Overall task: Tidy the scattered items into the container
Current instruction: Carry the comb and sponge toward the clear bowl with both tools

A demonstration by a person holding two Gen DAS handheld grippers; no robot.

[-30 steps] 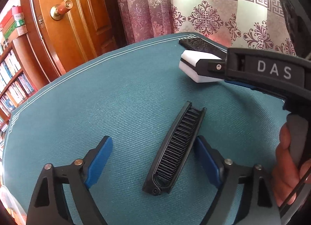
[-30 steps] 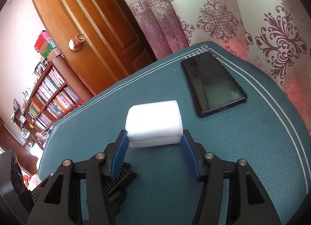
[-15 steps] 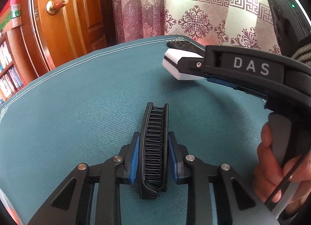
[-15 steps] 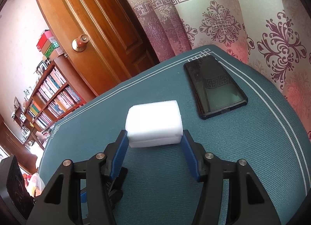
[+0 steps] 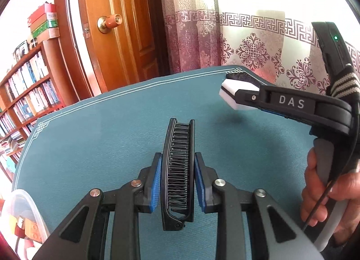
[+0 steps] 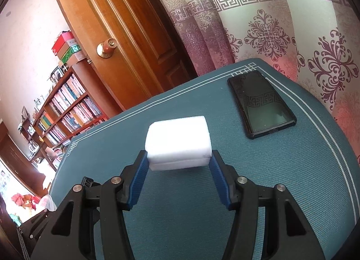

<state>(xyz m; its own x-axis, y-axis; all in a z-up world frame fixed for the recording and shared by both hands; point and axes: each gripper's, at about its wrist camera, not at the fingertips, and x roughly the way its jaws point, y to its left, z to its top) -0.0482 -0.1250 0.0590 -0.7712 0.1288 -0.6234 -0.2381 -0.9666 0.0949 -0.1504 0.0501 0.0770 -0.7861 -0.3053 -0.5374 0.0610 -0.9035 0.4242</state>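
both wrist views (close) share table

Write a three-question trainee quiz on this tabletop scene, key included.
1. True or false: the left gripper is shut on the black plastic folding comb.
2. What does the right gripper hold? A) black smartphone B) white foam block C) nothing
3. Fill in: the black smartphone lies flat on the ___ tablecloth.

Key: 1 true; 2 B, the white foam block; 3 teal.
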